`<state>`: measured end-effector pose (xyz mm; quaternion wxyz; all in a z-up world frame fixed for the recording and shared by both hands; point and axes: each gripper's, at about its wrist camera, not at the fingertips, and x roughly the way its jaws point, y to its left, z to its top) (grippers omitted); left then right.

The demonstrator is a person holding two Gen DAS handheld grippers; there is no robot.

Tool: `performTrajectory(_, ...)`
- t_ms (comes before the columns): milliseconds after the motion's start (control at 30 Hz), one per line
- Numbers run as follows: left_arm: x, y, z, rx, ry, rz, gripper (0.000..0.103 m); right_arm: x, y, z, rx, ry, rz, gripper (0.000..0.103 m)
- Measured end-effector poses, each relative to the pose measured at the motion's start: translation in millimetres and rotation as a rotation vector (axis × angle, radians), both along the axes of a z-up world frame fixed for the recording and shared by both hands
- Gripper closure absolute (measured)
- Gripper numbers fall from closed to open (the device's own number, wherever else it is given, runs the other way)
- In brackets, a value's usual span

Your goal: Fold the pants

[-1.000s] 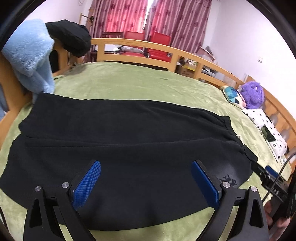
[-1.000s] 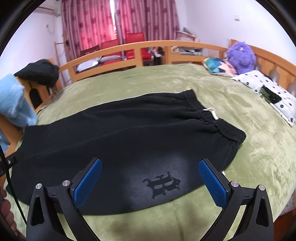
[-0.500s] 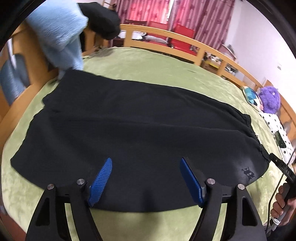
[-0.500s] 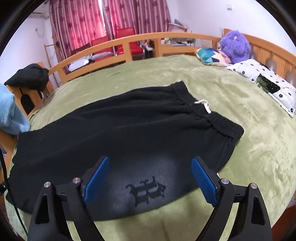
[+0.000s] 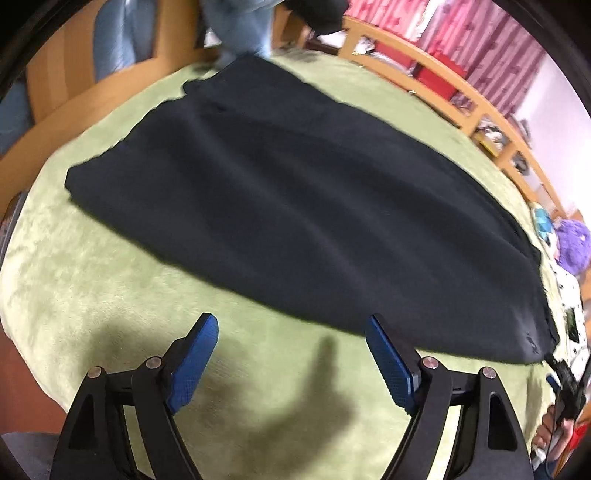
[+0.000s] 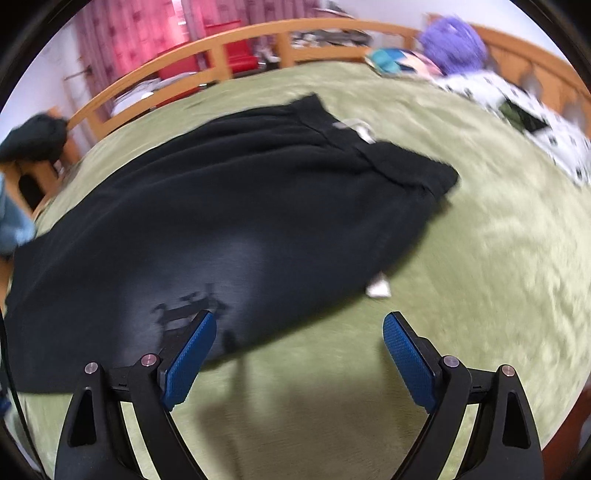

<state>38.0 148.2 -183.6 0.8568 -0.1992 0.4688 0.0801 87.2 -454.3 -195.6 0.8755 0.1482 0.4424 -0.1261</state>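
Note:
Black pants (image 5: 295, 206) lie flat on the green bed cover (image 5: 110, 314), legs toward the left, waistband toward the right. In the right wrist view the pants (image 6: 221, 221) show an elastic waistband with a white drawstring (image 6: 360, 129), a dark logo (image 6: 184, 310) near the front edge and a white tag (image 6: 378, 290). My left gripper (image 5: 291, 354) is open and empty, just off the pants' near edge above the bed cover. My right gripper (image 6: 299, 350) is open and empty, its left pad (image 6: 190, 354) over the logo end.
A wooden bed rail (image 6: 221, 48) runs round the far side. A light blue blanket (image 5: 236, 22) and dark clothes (image 6: 33, 140) hang at the left end. A purple plush toy (image 6: 454, 44) and a spotted pillow (image 6: 535, 122) lie at the right end.
Both grippers have pulled back toward the near edge of the bed and tilted down. The left one has swung left toward the leg end. Both frames are motion-blurred now.

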Motion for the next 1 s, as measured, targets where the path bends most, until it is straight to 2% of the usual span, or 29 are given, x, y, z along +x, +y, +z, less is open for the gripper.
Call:
performTrajectory(167,15.0,22.8,-21.7,-0.059,0.024,0.061,0.021,6.2,-19.7,-21.5,0.117,-0.002,-0.034,0.012)
performTrajectory(333,33.3,35.0,-27.1,-0.068,-0.009,0.087,0.018,24.2,-24.5,-26.8,0.135,-0.032,-0.064,0.01)
performTrajectory(433,42.9,46.8,-29.8,-0.105,-0.019,0.129,0.018,43.7,-27.0,-28.7,0.129,-0.05,-0.09,0.01)
performTrajectory(467,44.1,52.5,-29.7,-0.126,-0.032,0.155,0.019,48.3,-27.5,-28.6,0.127,-0.054,-0.096,0.012)
performTrajectory(533,46.1,64.4,-31.0,-0.174,-0.053,0.206,0.021,58.1,-29.5,-28.0,0.126,-0.061,-0.118,0.027)
performTrajectory(600,46.3,74.6,-30.6,-0.197,-0.061,0.263,0.041,62.0,-31.2,-27.3,0.116,-0.054,-0.139,0.069)
performTrajectory(667,46.5,79.9,-28.5,-0.168,-0.046,0.281,0.091,61.4,-37.9,-25.1,0.169,-0.07,-0.122,0.078)
performTrajectory(700,47.1,82.4,-27.5,-0.153,-0.033,0.271,0.097,56.7,-40.8,-23.3,0.192,-0.079,-0.121,0.081)
performTrajectory(767,44.6,85.5,-21.9,-0.163,-0.041,0.233,0.097,49.8,-44.9,-19.8,0.223,-0.094,-0.113,0.083)
performTrajectory(867,35.4,85.0,1.5,-0.136,-0.09,0.214,0.097,35.7,-41.6,-10.5,0.196,-0.113,-0.101,0.085)
performTrajectory(1000,20.4,98.8,30.5,-0.147,-0.143,0.225,0.097,21.1,-37.2,7.1,0.196,-0.136,-0.081,0.085)
